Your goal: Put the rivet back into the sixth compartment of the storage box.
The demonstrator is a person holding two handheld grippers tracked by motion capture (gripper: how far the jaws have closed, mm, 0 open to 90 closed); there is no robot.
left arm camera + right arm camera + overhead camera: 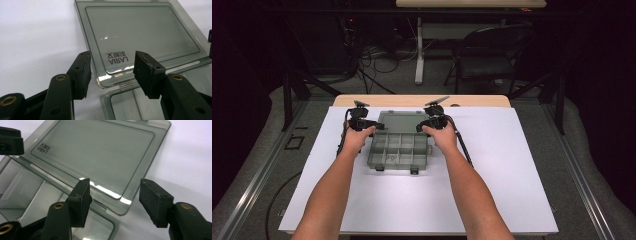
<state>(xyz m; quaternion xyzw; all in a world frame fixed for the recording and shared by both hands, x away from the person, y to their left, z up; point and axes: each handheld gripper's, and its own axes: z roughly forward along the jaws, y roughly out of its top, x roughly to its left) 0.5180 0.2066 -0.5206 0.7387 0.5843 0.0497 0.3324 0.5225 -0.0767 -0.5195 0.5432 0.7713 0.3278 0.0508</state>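
A smoky translucent compartment box (398, 152) lies open on the white sheet, its flat lid (404, 120) folded back away from me. My left gripper (380, 126) stands at the lid's left hinge corner and my right gripper (420, 127) at the right one. In the left gripper view the jaws (112, 72) stand wide apart over the lid's (140, 30) rounded corner, pads clear of it, with the tray (125, 102) below. The right gripper's jaws (113, 200) likewise straddle the lid's (100, 152) other corner without touching. The left gripper's tip (10, 141) shows at the far side.
The white sheet (512, 175) covers a wooden table (472, 100) and has bare room around the box. Beyond the table stand a folding chair (492, 55), a white desk leg (419, 50) and loose floor cables (372, 60).
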